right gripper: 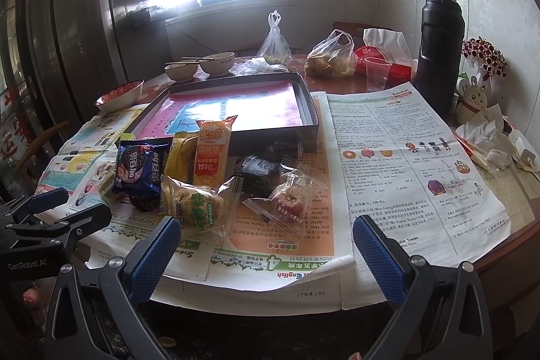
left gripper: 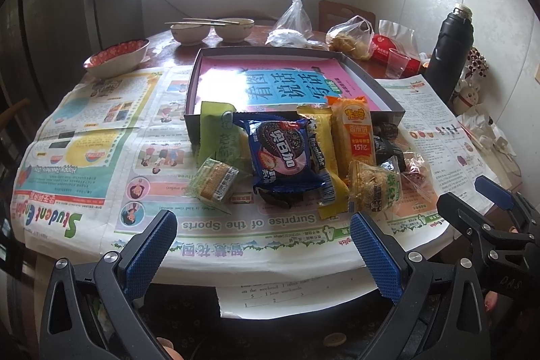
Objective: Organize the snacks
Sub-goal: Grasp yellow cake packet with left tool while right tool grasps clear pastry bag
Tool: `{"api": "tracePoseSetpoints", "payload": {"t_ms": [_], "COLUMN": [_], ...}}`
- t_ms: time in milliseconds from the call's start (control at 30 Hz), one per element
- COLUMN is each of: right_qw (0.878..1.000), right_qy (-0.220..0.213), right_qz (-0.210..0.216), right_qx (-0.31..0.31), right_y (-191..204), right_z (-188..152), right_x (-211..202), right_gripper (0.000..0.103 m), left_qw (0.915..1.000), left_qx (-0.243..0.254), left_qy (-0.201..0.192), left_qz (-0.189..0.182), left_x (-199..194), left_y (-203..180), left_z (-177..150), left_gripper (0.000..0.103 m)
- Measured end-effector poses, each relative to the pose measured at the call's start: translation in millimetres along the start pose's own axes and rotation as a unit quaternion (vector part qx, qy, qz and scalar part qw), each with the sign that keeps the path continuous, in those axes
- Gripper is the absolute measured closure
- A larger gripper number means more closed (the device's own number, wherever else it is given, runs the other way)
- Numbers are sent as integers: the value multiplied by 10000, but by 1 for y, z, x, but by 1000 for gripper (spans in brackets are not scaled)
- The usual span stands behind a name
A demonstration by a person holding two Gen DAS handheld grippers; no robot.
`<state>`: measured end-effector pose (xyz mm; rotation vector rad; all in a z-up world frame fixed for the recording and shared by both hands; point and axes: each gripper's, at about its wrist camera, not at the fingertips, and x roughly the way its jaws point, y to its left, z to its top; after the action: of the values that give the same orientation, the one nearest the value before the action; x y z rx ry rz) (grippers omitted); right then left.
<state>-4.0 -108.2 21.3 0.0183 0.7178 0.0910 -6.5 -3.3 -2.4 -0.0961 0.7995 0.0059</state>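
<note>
Blue-wrapped biscuits (left gripper: 281,154) top the snack heap just in front of the box (left gripper: 216,56), straight ahead of the left gripper (left gripper: 263,253), nearer than the right gripper (right gripper: 266,253), both spread wide and empty.

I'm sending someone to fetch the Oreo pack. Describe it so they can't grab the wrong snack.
Find the shallow dark box lined with pink on the newspaper-covered table. The snack pile lies against its near wall. The Oreo pack is the dark blue one on top, showing a black cookie and a pink patch, between a green packet and a yellow packet.
</note>
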Motion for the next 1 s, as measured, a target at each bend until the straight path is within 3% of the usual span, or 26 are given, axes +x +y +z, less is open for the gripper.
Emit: {"api": "tracePoseSetpoints", "payload": {"t_ms": [400, 633, 867, 1000], "right_qw": [10000, 9995, 9982, 9965], "right_qy": [62, 185, 354, 525], "right_qz": [10, -91, -292, -393], "right_qx": [76, 231, 385, 513], "right_y": [-6, -19, -38, -47], "right_z": [3, 5, 8, 12], "right_x": [8, 23, 40, 53], "right_gripper": [0, 0, 0, 0], "left_qw": [9996, 9990, 9987, 9989], "left_qx": [-225, -254, -168, -28], "left_qy": [174, 192, 290, 316], "left_qz": [-13, 324, 387, 353], "left_x": [11, 24, 41, 48], "left_y": [26, 45, 60, 61], "left_z": [5, 11, 16, 20], "left_gripper": [1, 1, 1, 9]}}
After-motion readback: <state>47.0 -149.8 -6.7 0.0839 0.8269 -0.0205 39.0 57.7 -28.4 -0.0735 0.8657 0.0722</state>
